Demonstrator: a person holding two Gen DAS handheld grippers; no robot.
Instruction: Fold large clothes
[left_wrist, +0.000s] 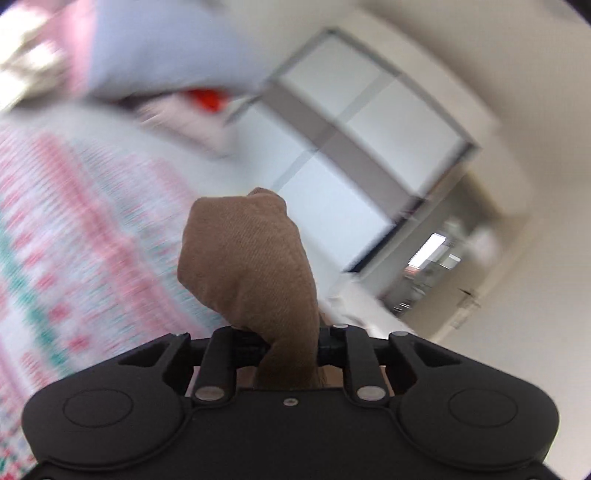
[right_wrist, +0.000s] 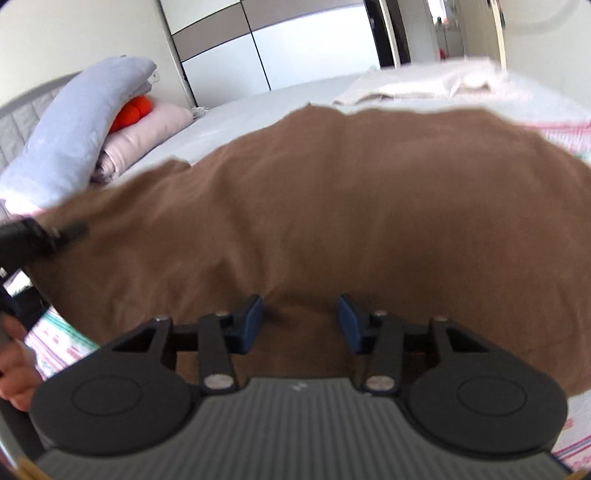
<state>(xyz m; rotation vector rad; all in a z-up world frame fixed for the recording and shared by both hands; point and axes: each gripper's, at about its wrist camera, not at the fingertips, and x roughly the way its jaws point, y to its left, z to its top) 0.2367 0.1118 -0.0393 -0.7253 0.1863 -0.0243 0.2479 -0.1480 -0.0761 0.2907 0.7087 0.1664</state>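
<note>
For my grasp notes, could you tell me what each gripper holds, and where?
The left gripper pinches a bunched edge of the brown garment; the right gripper is open over it, holding nothing.

Your cloth (right_wrist: 351, 206) lies spread over the bed (right_wrist: 266, 110), filling the middle of the right wrist view, with your right gripper (right_wrist: 300, 321) over its near edge, a finger to either side of a patch of it. Your left gripper (right_wrist: 70, 232) sits at the cloth's left edge, and in its own view a bunch of cloth (left_wrist: 247, 266) stands up between its fingers. Behind the cloth to the left, pillows (right_wrist: 85, 122) are stacked at the bed's head, a folded sheet (right_wrist: 424, 85) lies behind to the right, and the wardrobe (right_wrist: 280, 44) stands beyond the bed.
</note>
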